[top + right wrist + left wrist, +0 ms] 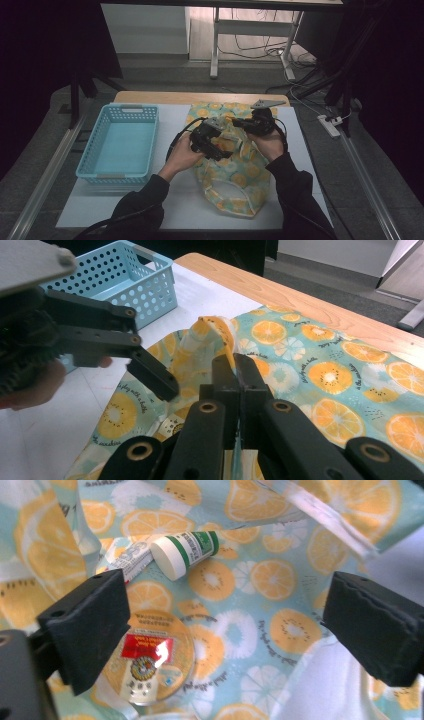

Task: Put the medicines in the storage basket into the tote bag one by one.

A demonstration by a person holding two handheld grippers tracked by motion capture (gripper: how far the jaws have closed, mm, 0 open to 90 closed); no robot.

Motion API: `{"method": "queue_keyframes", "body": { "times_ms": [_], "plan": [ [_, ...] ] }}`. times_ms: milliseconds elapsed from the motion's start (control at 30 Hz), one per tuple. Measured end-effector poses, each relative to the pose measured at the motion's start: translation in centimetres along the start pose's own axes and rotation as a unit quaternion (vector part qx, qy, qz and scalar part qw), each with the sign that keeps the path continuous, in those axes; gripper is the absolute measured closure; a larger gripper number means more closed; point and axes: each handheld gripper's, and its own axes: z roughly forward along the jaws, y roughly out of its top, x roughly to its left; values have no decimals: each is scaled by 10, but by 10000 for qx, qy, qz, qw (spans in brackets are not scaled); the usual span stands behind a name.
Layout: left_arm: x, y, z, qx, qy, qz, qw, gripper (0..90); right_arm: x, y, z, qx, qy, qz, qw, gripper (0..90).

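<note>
Inside, one tube (175, 555) and one round tin (150, 657) lie in the bag (280, 580).

The left tool (225, 625) covers part of the round container (150, 657); its label is unreadable.

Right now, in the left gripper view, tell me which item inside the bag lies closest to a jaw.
The round clear-lidded tin with the red label: it lies right beside the left-hand jaw, partly hidden behind it. The white-capped tube lies farther up the orange-print bag, clear of both jaws.
</note>
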Motion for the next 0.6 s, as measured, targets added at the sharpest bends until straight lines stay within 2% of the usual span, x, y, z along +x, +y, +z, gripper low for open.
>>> {"method": "queue_keyframes", "body": {
  "times_ms": [133,400,600],
  "plan": [
    [-3,-6,-7,-62,-87,-78,9999,21,1,0,-1,2,-10,-8,10000,897],
    [-11,-19,-21,-236,-48,-142,9996,0,2,0,-2,-20,26,-29,10000,897],
    [-18,-27,-31,-296,19,-115,9995,0,3,0,-2,-17,35,-45,10000,897]
  ]
}}
